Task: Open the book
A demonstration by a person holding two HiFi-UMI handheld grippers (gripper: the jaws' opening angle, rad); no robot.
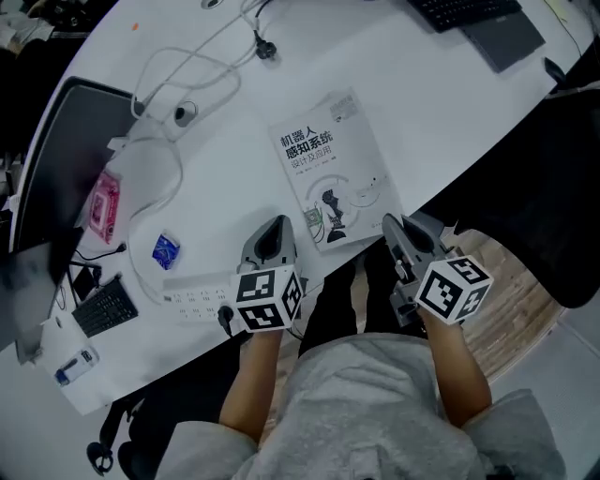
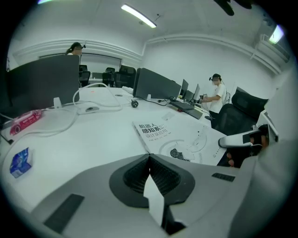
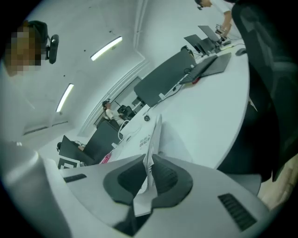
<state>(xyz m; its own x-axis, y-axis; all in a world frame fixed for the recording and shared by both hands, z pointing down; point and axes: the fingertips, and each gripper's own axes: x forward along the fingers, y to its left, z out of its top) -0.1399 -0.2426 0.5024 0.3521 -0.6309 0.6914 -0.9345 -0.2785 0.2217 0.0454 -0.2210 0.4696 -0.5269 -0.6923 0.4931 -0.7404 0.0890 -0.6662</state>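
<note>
Now the right gripper is clenched on the cover edge of the white paperback book, at the book's five o'clock corner, near the rim of the white table. Over at its nine o'clock, the left gripper sits with jaws pressed together, just off the book's seven o'clock corner. A white power strip lies at that gripper's eight o'clock.

**A:** So what kind of place is this?

**B:** Open-plan office, pretty clearly. One long white desk, rows of monitors, a keyboard, swivel chairs, ceiling strip lights, and a person at a far workstation.
</note>
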